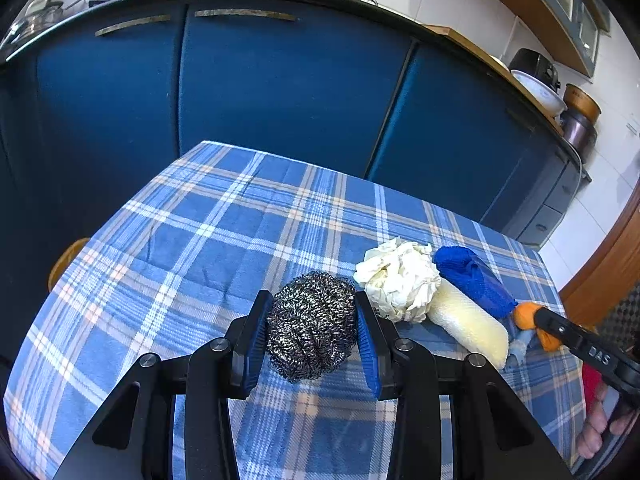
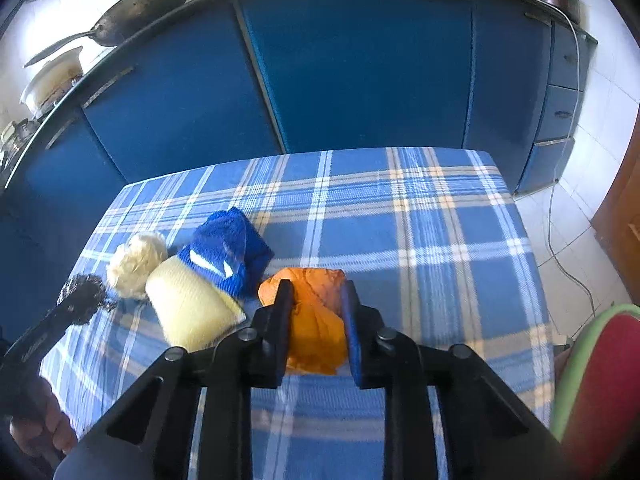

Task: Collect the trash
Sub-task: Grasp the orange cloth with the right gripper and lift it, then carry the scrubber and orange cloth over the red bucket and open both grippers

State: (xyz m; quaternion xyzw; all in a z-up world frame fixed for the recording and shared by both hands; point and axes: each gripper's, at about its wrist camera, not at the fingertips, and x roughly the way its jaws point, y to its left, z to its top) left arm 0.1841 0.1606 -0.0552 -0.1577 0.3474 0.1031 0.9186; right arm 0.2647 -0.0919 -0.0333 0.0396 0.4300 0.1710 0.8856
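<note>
Covering the whole table is a blue plaid cloth (image 1: 192,240), with a run of blue cabinet doors (image 1: 280,80) rising beyond its far edge. On the counter above them sit a dark pan (image 2: 132,12) and a pale pot (image 2: 52,76).

On the cloth, towards the near side, four pieces of trash lie in a loose cluster. A pale yellow sponge roll (image 1: 468,320) is the biggest, lying tilted, with a blue mesh scrubber (image 1: 472,276) touching its far side. A crumpled white paper ball (image 1: 400,276) sits just left of the roll. A steel wool ball (image 1: 312,324) comes next, left of the paper and touching it.

That steel wool is clamped in the left gripper (image 1: 312,340), both blue pads pressed into its sides. The right gripper (image 2: 316,320) has its jaws drawn in on a crumpled orange wrapper (image 2: 320,316), which lies on the cloth just right of the roll and scrubber; both fingers press against the wrapper's sides. In the left wrist view, a hand (image 1: 600,428) holds the right tool at the near right edge.
</note>
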